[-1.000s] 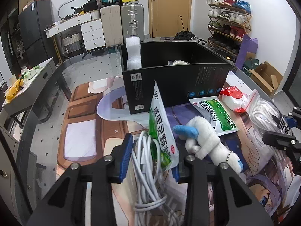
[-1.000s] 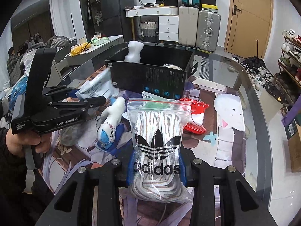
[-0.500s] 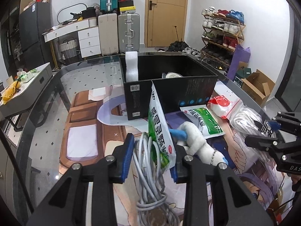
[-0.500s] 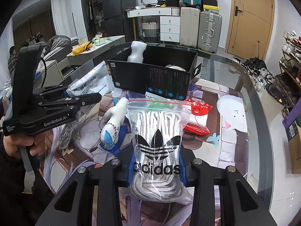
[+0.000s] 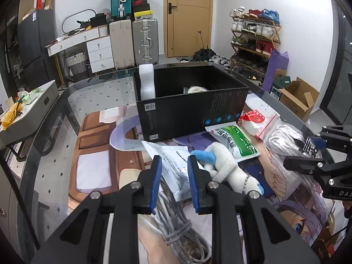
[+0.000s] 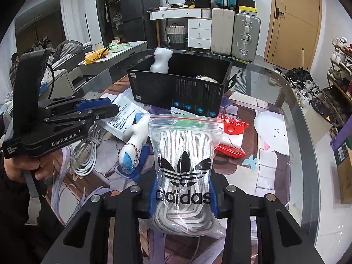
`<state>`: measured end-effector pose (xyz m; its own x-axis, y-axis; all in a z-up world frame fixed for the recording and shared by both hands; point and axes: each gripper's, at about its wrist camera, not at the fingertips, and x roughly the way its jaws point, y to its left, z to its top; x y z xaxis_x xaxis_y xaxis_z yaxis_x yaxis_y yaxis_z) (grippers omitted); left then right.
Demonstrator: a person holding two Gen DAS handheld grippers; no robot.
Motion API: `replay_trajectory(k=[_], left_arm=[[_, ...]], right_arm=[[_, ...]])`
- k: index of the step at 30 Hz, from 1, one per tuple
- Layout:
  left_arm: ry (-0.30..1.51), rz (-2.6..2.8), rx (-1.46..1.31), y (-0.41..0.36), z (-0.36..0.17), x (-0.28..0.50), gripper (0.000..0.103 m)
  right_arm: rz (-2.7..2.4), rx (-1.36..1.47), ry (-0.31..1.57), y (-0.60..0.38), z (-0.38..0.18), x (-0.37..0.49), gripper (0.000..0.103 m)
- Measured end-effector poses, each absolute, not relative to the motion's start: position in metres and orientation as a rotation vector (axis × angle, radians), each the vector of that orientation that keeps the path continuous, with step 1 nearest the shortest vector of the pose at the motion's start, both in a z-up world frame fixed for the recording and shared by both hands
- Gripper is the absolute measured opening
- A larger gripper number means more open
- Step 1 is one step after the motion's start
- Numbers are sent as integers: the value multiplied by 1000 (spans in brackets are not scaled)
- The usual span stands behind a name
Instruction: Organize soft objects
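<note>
A black open box (image 5: 189,112) stands mid-table with a white foam piece (image 5: 147,83) inside; it also shows in the right wrist view (image 6: 180,88). My left gripper (image 5: 175,182) is open and empty above a white printed pouch (image 5: 176,169) that lies flat on the table. A white and blue plush (image 5: 224,165) lies beside it. My right gripper (image 6: 182,195) is shut on a clear adidas bag of laces (image 6: 183,167), held above the table.
A grey cable coil (image 5: 180,226) lies under the left gripper. A green and white pouch (image 5: 233,142) and a red and white bag (image 5: 255,121) lie right of the box. The glass table's edge (image 6: 308,132) curves on the right.
My left gripper has opened and let go of the white pouch, which has fallen flat on the table. The right gripper still holds the adidas bag.
</note>
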<state>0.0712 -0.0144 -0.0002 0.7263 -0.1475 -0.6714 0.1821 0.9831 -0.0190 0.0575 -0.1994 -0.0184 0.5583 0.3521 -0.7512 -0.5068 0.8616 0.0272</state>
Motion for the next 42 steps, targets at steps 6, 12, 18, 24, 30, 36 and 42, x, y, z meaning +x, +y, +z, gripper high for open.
replay_trajectory(k=[6,12,18,24,30,36,42], left_arm=[[748,-202,20,-16,2,69,53],[777,-279,2,-31,4,64,55],[800,-359,-5,-54,2,63,55],[842,-363,-3,-67,-10,76,52],[832,-372,24,-71,-12,77,21],[797,-382,21,-69,-3,69,19],[742,-352,-29,-47,18,63,19]], right_arm=[[511,-201,836,-199,-18,57,37],[495,-191,827,-203,-14,58,37],[479,-180,816,-210,-10,58,37],[473,-171,816,-215,-9,60,37],[472,-164,817,-217,-10,61,37],[473,-160,810,-217,-9,61,37],[481,-140,784,-214,-6,61,37]])
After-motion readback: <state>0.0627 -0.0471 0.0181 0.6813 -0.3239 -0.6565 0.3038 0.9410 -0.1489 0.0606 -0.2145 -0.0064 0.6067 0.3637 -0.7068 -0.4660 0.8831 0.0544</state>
